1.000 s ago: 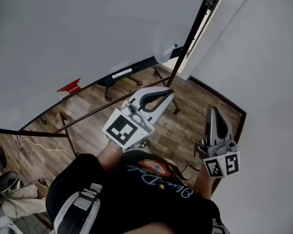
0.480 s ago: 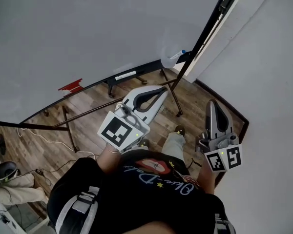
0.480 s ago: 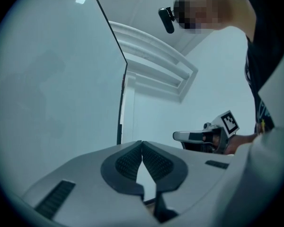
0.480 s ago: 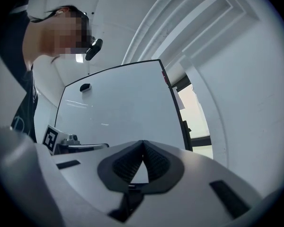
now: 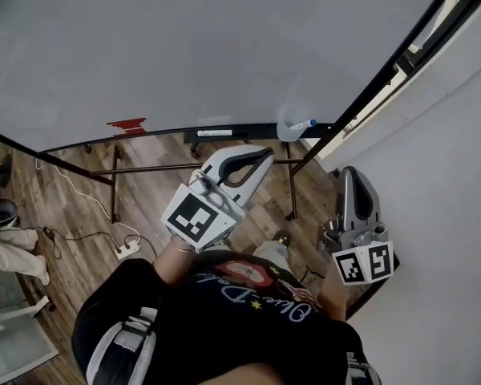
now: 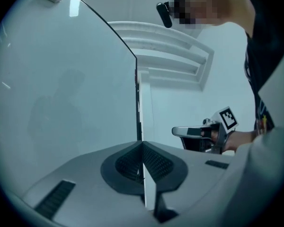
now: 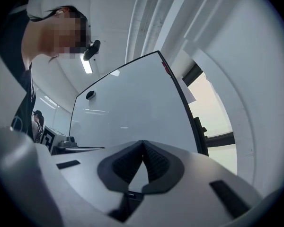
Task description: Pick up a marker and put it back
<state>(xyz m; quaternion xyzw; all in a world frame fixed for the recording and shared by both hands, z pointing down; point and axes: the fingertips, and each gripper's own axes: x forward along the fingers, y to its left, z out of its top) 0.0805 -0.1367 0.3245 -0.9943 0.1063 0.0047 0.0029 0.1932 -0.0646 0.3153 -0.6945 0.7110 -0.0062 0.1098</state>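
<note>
- Looking steeply down, the head view shows a large whiteboard on a black-framed stand, with a wooden floor below it.
- The marker, pale-bodied with a blue cap, lies at the right end of the whiteboard's lower ledge, close to the slanting black post of the stand. Neither tool touches it.
- The left tool is clenched and holds nothing. Its tips meet in a point, and its own view shows the ribbed pads pressed together with the board's edge beyond them.
- That left tool points toward the ledge, and the marker sits a little beyond its tips and to the right.
- The right tool is likewise clenched on nothing. In the right gripper view its pads touch at the tip and the whiteboard fills the scene ahead.
- It is held near the pale wall, well apart from the left tool and lower in the picture than the marker.
- Each tool appears in the other's camera. The right one, with its square-marked cube, sits at the right of the left gripper view, and the left one shows low at the left of the right gripper view.
- A red object sits at the board's lower edge, well left of the marker.
- A white power strip with its cable lies on the floor.
</note>
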